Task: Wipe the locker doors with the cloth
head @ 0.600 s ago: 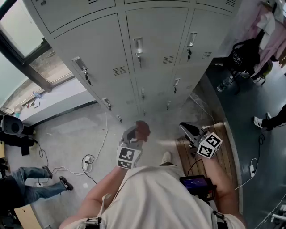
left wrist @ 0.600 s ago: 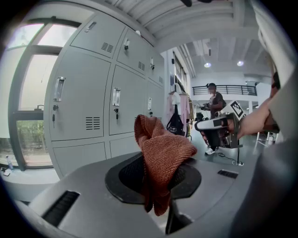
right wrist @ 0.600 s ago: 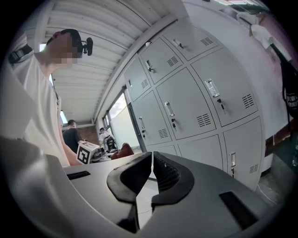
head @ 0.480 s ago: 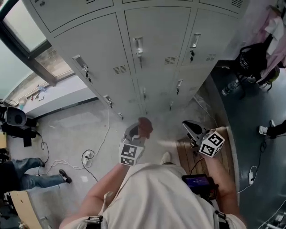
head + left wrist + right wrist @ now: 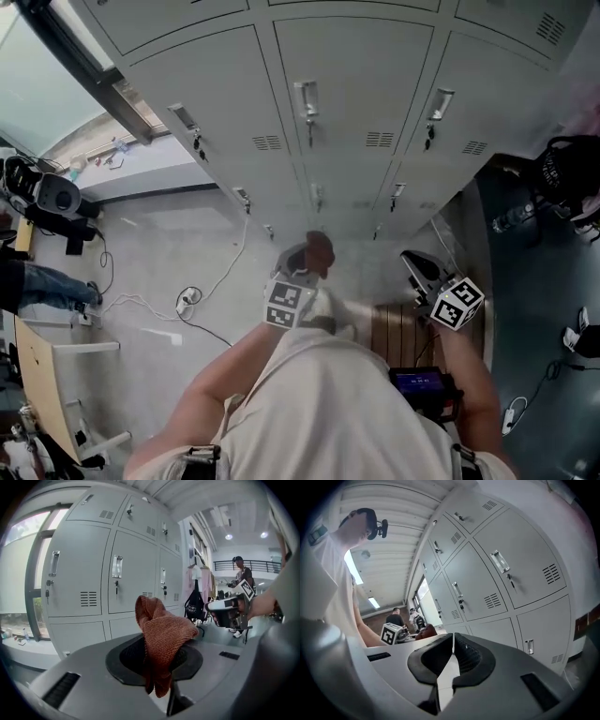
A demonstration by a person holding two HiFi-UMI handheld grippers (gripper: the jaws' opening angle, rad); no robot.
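Left gripper (image 5: pixel 302 265) still clamps cloth (image 5: pixel 321 250) (lockers (image 5: pixel 356 94) loom larger now); right gripper (image 5: pixel 413 262) jaws together.

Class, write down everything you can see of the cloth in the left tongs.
The cloth is rust-red with a coarse knitted texture. It is bunched and folded, not spread flat. The left tongs are shut on its lower part; a rounded fold stands up above them and one end hangs below. Only the tongs touch it; it is held in front of the grey locker doors, short of them.
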